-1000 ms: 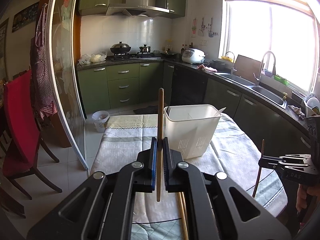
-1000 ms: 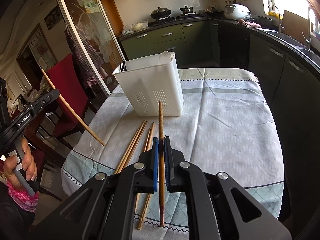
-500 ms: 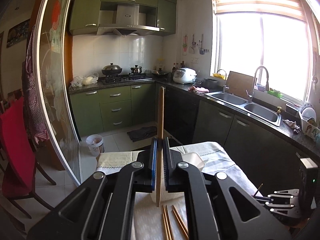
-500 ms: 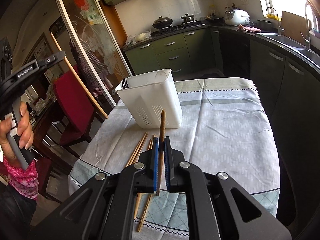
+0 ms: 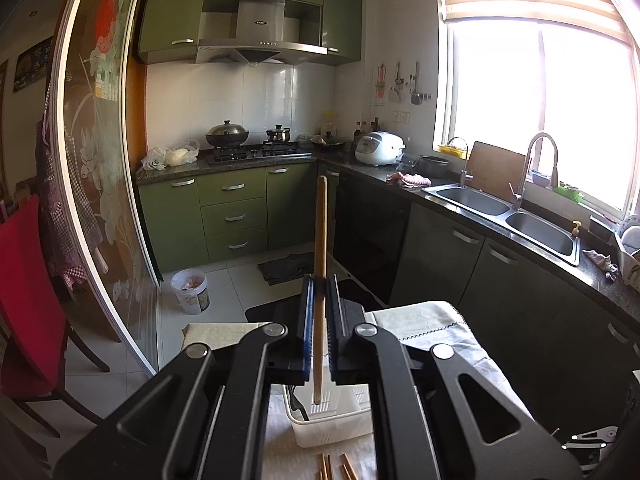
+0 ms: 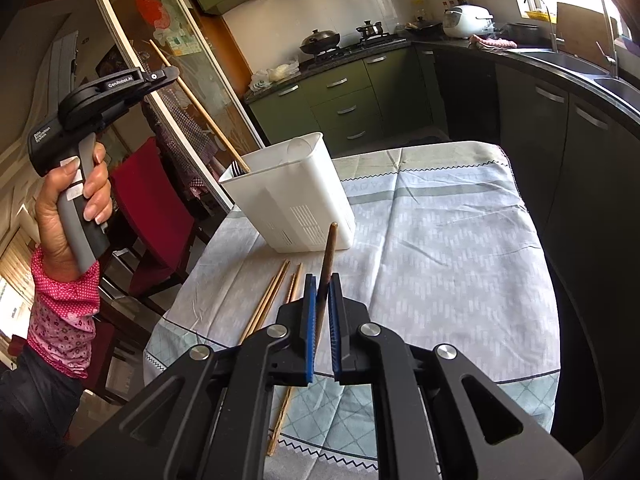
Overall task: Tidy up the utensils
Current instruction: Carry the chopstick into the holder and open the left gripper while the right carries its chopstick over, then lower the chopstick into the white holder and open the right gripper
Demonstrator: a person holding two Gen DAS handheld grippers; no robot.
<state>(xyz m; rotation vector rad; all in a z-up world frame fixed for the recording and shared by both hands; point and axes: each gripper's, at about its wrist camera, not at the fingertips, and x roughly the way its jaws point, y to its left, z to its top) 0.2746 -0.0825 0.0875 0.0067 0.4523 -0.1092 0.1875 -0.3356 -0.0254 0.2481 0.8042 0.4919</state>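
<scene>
My left gripper is shut on a light wooden chopstick held upright; its lower tip hangs just inside the white utensil holder. In the right wrist view the left gripper is above and left of the holder, and its chopstick slants down into the holder's near corner. My right gripper is shut on a dark brown chopstick, raised above the table in front of the holder. Several loose chopsticks lie on the cloth.
The table has a pale patterned cloth. A red chair stands at its left side. Green kitchen cabinets, a stove and a sink counter lie beyond the table.
My left gripper has risen and moved over the holder, bringing its chopstick's lower tip into the holder's opening. My right gripper has lifted slightly and tilted its dark chopstick to the right.
</scene>
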